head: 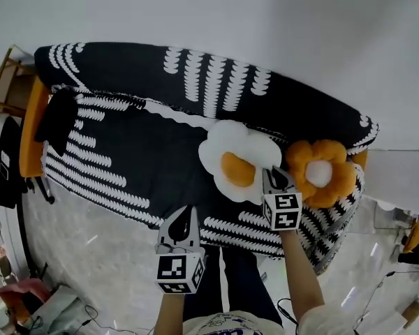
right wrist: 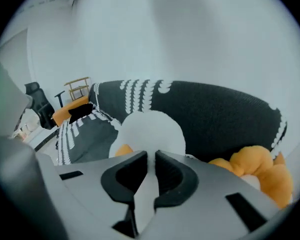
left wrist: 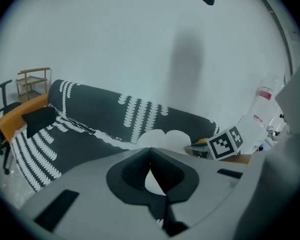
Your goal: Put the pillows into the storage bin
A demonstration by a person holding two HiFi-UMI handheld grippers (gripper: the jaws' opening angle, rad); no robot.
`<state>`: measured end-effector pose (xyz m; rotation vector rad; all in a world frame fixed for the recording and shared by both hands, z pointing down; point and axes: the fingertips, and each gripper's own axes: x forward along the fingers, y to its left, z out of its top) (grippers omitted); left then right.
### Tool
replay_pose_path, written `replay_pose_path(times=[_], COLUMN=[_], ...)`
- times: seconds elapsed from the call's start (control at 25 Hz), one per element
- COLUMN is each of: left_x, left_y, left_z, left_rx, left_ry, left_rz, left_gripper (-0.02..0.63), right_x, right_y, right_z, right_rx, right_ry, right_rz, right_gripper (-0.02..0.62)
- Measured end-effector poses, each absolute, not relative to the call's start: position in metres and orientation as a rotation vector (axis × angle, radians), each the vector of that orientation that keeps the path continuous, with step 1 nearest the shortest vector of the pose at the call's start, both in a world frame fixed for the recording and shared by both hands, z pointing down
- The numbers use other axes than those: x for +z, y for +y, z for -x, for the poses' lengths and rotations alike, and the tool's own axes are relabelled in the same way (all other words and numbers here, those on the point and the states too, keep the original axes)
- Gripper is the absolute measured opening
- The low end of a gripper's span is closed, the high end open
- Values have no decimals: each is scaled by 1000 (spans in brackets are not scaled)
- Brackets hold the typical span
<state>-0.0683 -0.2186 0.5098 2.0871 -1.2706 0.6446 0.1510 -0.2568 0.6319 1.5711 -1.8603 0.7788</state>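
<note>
Black-and-white sofa (head: 126,138): right tongs (head: 274,176) grip the white flower-shaped plush pillow (head: 220,145) by its near edge, straight ahead; left tongs (head: 187,213), clenched empty, farther off.

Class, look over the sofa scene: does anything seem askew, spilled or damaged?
Nothing is spilled or damaged. Only the cover sits a little short: the sofa's orange arm shows bare at the head view's left.
</note>
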Motion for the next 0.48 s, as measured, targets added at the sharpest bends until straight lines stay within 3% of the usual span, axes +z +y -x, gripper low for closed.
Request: replay_pose_path(times=[0.48], left_x=[389], left_y=[-177], left_z=[47], left_rx=[575], left_ry=[-967], left_rz=[-2442], left_gripper=[14], right_x=[441], right_y=[-106], right_z=[-202], right_rx=[643], right_ry=[-1549], right_rz=[-2084], right_gripper=[41])
